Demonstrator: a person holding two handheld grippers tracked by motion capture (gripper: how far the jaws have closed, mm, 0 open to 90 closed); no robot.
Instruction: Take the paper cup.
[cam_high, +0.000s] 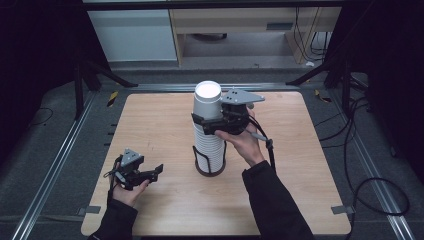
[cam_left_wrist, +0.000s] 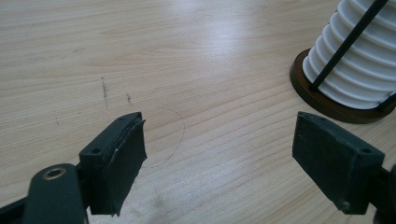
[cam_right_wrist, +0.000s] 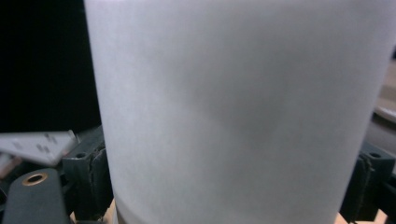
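In the high view, a tall stack of white paper cups (cam_high: 210, 145) stands upright in a wire holder with a dark round base (cam_high: 210, 170), near the middle of the light wooden surface (cam_high: 165, 120). The top cup (cam_high: 207, 100) sits higher than the rest, its open mouth facing up. The right gripper (cam_high: 216, 122) comes in from the right side of the stack, and its jaws are closed around the lower part of that top cup, one on each side. The person's right hand (cam_high: 245, 142) holds the gripper from below and behind, with a black cable trailing down past the wrist. The left gripper (cam_high: 159, 170) is low over the surface toward the near left, well apart from the stack, pointing toward the holder's base (the jaws look spread, with nothing between them).

In the left gripper view, the two black jaws stand wide apart and hold nothing; bare wood grain shows between them. The ribbed lower cups (cam_left_wrist: 359, 60) and the holder's brown base (cam_left_wrist: 322, 100) sit at the upper right, with a thin black wire upright crossing in front of the cups. The right-hand jaw is near the base but not touching it.

In the right gripper view, the white wall of the top cup (cam_right_wrist: 233, 112) stands very close between the jaws, which press against it at the lower left and lower right.
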